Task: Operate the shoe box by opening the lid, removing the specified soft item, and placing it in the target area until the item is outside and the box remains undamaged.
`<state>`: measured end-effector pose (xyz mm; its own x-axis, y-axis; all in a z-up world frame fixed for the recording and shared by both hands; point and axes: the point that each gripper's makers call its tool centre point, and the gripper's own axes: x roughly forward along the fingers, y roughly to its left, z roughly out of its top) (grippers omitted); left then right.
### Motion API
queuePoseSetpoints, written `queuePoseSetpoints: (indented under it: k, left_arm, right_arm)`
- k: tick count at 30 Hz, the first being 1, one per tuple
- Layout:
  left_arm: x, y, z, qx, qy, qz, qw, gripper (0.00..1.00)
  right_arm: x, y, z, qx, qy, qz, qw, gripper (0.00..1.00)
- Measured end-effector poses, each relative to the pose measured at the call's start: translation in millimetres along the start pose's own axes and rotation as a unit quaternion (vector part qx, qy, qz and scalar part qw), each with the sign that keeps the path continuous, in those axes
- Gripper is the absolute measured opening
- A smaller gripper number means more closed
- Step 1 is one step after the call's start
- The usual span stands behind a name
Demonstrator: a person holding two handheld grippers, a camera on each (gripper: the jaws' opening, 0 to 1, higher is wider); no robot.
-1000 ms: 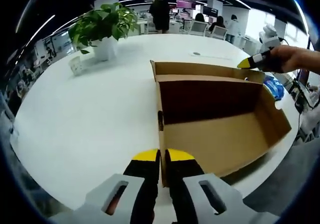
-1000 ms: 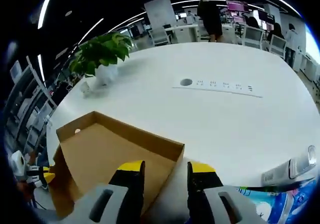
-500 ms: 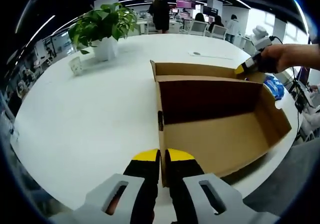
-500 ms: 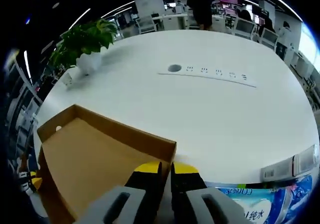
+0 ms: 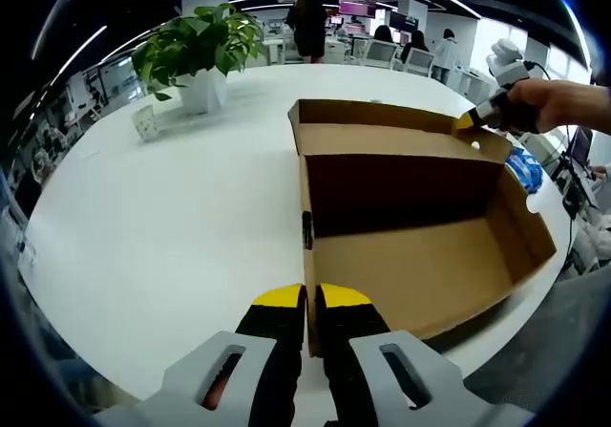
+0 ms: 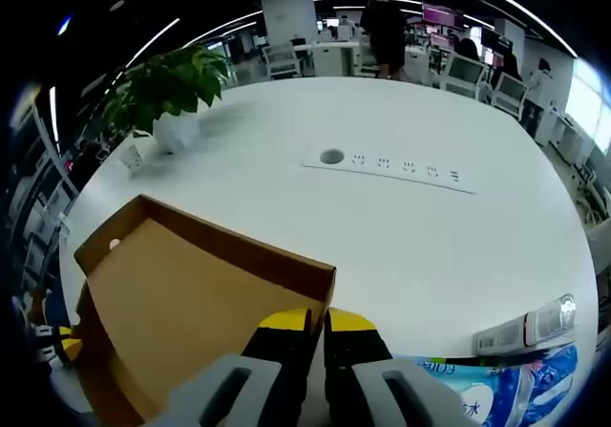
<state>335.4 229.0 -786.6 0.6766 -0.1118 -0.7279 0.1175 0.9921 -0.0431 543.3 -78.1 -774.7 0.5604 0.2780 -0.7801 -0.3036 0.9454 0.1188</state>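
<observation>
An open brown cardboard shoe box (image 5: pixel 430 255) lies on the white table (image 5: pixel 172 217); its inside shows bare cardboard and a dark far wall. My left gripper (image 5: pixel 306 298) is shut on the box's near side wall. The hinged lid (image 5: pixel 382 126) stands tilted up at the far side. A hand holds my right gripper (image 5: pixel 470 121) at the lid's right corner. In the right gripper view the lid (image 6: pixel 181 284) spreads to the lower left, and my right gripper (image 6: pixel 317 319) is shut on its front rim.
A potted plant (image 5: pixel 196 50) and a small white cup (image 5: pixel 145 121) stand at the far left. A blue soft pack (image 6: pixel 477 379) and a white device (image 6: pixel 530 327) lie right of the box. A socket strip (image 6: pixel 391 167) is set in the table. People stand in the office behind.
My right gripper closed from open onto the lid's rim, and the lid has since tilted up higher. The left gripper kept its hold on the box wall.
</observation>
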Motion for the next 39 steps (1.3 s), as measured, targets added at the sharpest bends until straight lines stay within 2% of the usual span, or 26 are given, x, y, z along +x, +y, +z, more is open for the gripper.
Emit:
queuePoseSetpoints:
  k: [4, 10, 14, 20, 23, 30, 32, 39]
  left_arm:
    - [0, 0.0, -0.1, -0.006, 0.0, -0.002, 1.0, 0.03]
    - [-1, 1.0, -0.8, -0.015, 0.0, -0.004, 0.9999, 0.03]
    - [0, 1.0, -0.5, -0.017, 0.001, -0.005, 0.9998, 0.03]
    - [0, 1.0, -0.2, -0.021, 0.001, -0.004, 0.9998, 0.03]
    - [0, 0.9, -0.1, -0.025, 0.0, -0.004, 0.9997, 0.03]
    - [0, 1.4, 0.1, -0.032, -0.001, -0.004, 0.9995, 0.03]
    - [0, 1.7, 0.1, -0.035, -0.002, -0.004, 0.9994, 0.03]
    - [2, 0.9, 2.4, -0.048, -0.007, -0.003, 0.9988, 0.03]
  right_arm:
    - [-5, 0, 7.0, -0.001, -0.011, 0.002, 0.9999, 0.0]
    - [-37, 20, 14.7, -0.025, -0.038, 0.011, 0.9989, 0.0]
    - [-53, 27, 22.7, -0.024, -0.054, 0.015, 0.9981, 0.0]
    - [-64, 30, 33.5, -0.026, -0.074, 0.019, 0.9968, 0.0]
    - [-75, 36, 38.5, -0.032, -0.09, 0.021, 0.9952, 0.0]
    - [-83, 37, 54.6, -0.046, -0.126, 0.029, 0.9906, 0.0]
    - [-86, 39, 58.7, -0.062, -0.135, 0.034, 0.9883, 0.0]
    - [-101, 47, 66.0, -0.084, -0.166, 0.049, 0.9813, 0.0]
